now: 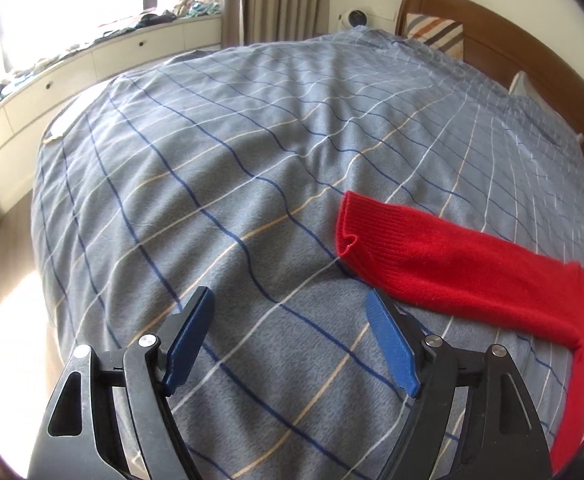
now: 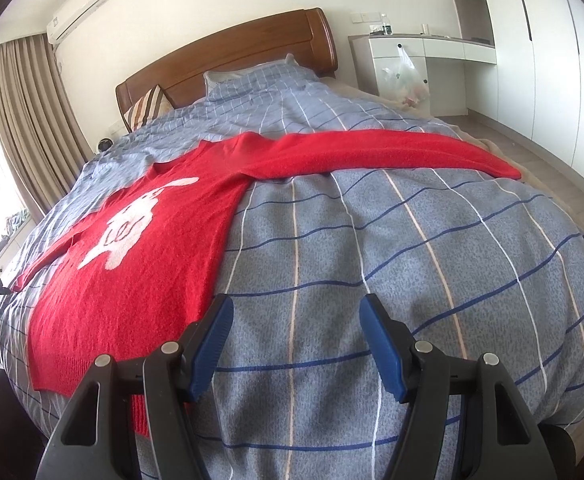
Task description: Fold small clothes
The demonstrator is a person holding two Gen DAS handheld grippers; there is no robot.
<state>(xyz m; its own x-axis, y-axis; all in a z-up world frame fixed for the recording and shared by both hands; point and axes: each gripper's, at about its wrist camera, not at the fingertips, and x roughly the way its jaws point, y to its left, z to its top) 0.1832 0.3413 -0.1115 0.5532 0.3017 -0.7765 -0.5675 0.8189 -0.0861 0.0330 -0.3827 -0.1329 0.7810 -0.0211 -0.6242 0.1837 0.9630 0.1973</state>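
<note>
Two grippers are mine, one per hand. Left gripper (image 1: 290, 300): jaws spread wide, nothing between the two blue pads (image 1: 190, 344), only the bedspread (image 1: 196, 168) beneath them. Right gripper (image 2: 295, 306): jaws likewise apart, pinching nothing, poised above bare checked cloth just beside the hem of the sweater (image 2: 132, 264).

One red sweater lies flat on the bed, front upward, with one white animal figure (image 2: 130, 224) knitted on the chest. Two sleeves stretch outward to either side. My left view shows one sleeve (image 1: 431, 256) in close detail, its ribbed cuff (image 1: 349, 220) open and just past my right-hand pad, apart from it; of the body only an edge appears. My right view shows the whole garment: the body, the other sleeve (image 2: 391, 148) reaching across toward the bed's far side, and the first sleeve only as a thin strip at the left.

One wooden headboard (image 2: 228, 60) and one striped pillow (image 2: 148, 106) appear in both views. Only my left view shows the window ledge (image 1: 92, 60) strewn with clothes. Only my right view shows one air conditioner (image 2: 82, 4), one white desk (image 2: 431, 46) with one plastic bag (image 2: 405, 80) hanging from it, and the wardrobe doors (image 2: 547, 60).
</note>
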